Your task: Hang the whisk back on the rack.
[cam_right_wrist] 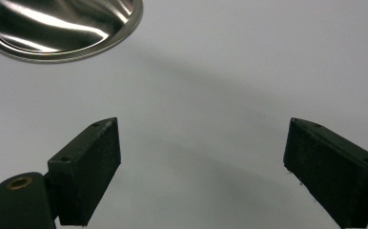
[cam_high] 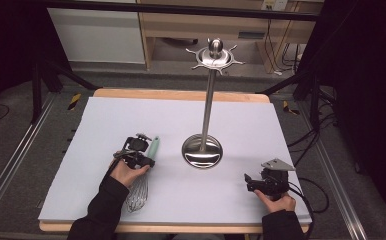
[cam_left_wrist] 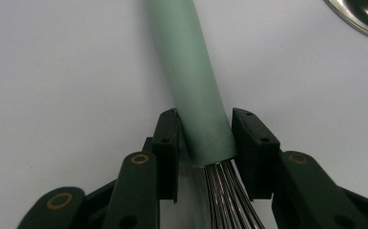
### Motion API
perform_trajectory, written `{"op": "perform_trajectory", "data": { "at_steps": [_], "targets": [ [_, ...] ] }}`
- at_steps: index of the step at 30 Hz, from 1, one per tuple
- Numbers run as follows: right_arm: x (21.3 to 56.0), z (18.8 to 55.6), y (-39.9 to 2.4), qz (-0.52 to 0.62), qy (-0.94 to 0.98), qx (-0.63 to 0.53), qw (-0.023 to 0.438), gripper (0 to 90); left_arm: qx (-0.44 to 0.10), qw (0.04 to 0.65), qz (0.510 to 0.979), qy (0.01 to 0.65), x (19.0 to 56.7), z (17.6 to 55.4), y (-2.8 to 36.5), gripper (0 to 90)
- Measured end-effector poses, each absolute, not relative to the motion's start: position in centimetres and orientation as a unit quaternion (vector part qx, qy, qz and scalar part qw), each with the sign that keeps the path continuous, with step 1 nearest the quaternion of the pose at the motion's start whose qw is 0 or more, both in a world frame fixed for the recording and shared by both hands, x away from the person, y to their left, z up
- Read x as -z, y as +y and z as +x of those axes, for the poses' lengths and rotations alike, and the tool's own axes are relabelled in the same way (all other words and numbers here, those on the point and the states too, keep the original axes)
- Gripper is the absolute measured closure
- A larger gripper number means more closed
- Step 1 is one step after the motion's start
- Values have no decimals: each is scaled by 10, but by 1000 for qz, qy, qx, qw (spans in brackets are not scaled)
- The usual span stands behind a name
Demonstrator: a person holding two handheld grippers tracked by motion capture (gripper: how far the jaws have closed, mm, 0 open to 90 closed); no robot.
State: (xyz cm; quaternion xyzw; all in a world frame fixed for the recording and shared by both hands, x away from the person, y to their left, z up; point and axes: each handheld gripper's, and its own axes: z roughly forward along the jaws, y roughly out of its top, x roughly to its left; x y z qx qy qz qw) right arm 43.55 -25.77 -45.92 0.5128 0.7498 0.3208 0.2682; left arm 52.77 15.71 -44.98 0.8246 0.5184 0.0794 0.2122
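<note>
Whisk (cam_left_wrist: 196,86) handle sits pinched in left claw (cam_left_wrist: 205,138); right claw (cam_right_wrist: 201,167) gapes wide, holding nothing.

Between grippers: tall steel stand (cam_high: 202,150).

Grey floor (cam_high: 11,130), wooden shelving (cam_high: 201,25) behind, black frame legs (cam_high: 36,95), floor cables (cam_high: 306,135)

White mat (cam_high: 131,120) on wooden table (cam_high: 181,94); shelving (cam_high: 206,22) behind.
</note>
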Motion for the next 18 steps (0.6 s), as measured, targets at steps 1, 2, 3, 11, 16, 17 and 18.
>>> {"op": "perform_trajectory", "data": {
  "at_steps": [1,2,3,11,16,17,18],
  "targets": [
    [459,436,-258,511,751,-321,268,126,-80,211,825,517,450,528,157,634],
    [459,436,-257,512,751,-321,267,126,-80,212,825,518,450,528,156,634],
    [459,436,-257,511,751,-321,266,126,-79,207,828,515,450,529,156,634],
    [460,436,-257,512,752,-321,264,126,-93,179,833,515,450,530,146,637],
    [460,436,-257,511,753,-322,262,126,-85,185,828,523,449,531,149,660],
    [460,436,-257,511,753,-322,261,126,-82,187,828,523,449,531,149,669],
    [460,436,-257,512,753,-321,261,126,-79,189,828,522,448,531,150,672]
  ]
}}
